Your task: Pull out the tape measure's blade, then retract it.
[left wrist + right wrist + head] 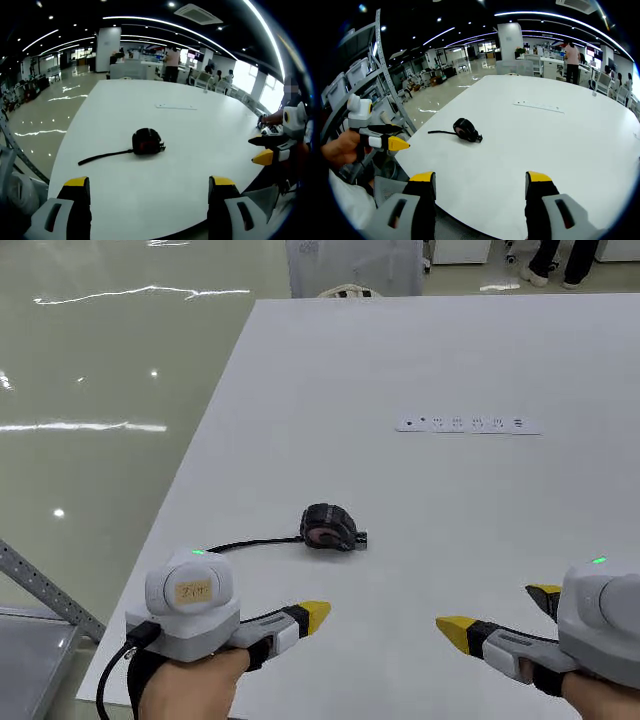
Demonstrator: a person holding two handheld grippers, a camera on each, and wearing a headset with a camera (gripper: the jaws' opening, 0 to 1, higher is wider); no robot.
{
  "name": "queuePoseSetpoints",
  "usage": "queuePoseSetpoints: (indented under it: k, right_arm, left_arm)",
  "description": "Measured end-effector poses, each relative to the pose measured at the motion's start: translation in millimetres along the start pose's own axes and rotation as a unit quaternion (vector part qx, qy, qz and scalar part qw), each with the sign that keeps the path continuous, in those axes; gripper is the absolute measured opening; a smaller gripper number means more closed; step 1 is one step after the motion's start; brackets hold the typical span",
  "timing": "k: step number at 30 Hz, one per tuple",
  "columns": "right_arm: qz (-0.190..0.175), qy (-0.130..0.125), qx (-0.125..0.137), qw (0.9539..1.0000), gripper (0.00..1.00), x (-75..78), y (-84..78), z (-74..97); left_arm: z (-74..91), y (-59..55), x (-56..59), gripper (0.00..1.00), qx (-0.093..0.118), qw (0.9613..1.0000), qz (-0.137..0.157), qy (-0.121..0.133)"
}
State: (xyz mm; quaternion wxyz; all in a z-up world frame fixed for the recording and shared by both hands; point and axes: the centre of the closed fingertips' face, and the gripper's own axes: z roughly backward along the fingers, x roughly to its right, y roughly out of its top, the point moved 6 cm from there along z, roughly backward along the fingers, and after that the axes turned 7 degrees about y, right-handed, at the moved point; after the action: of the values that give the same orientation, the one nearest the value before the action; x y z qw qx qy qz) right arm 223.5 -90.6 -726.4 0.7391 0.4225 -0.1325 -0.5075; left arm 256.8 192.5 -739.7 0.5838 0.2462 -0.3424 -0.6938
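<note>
Held low over the near edge of the white table (450, 360): left gripper (149, 190) and right gripper (480, 185), both with jaws spread wide, grabbing nothing. Sat farther out, ahead of both, nearer the left one, touching neither: black tape measure (330, 527), strap (250, 542) trailing left.
</note>
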Motion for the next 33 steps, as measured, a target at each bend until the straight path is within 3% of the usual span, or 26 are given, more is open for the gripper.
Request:
queuePoseSetpoints:
  k: [9, 11, 33]
  right_arm:
    - [0.002, 0.005, -0.001, 1.0000, 0.74, -0.6, 0.6, -2.3]
    - [0.010, 0.010, -0.005, 0.9999, 0.74, 0.2, 5.1, -10.3]
    - [0.025, 0.018, -0.025, 0.9992, 0.72, 6.4, 6.6, -29.1]
  left_arm:
    - [-2.0, 0.9, -0.3, 0.95, 0.001, 1.0000, 0.001, -0.001]
    - [-7.4, 2.8, -0.1, 0.95, 0.000, 1.0000, -0.001, -0.003]
    - [-27.2, 3.6, 0.9, 0.93, -0.012, 0.9998, -0.010, -0.009]
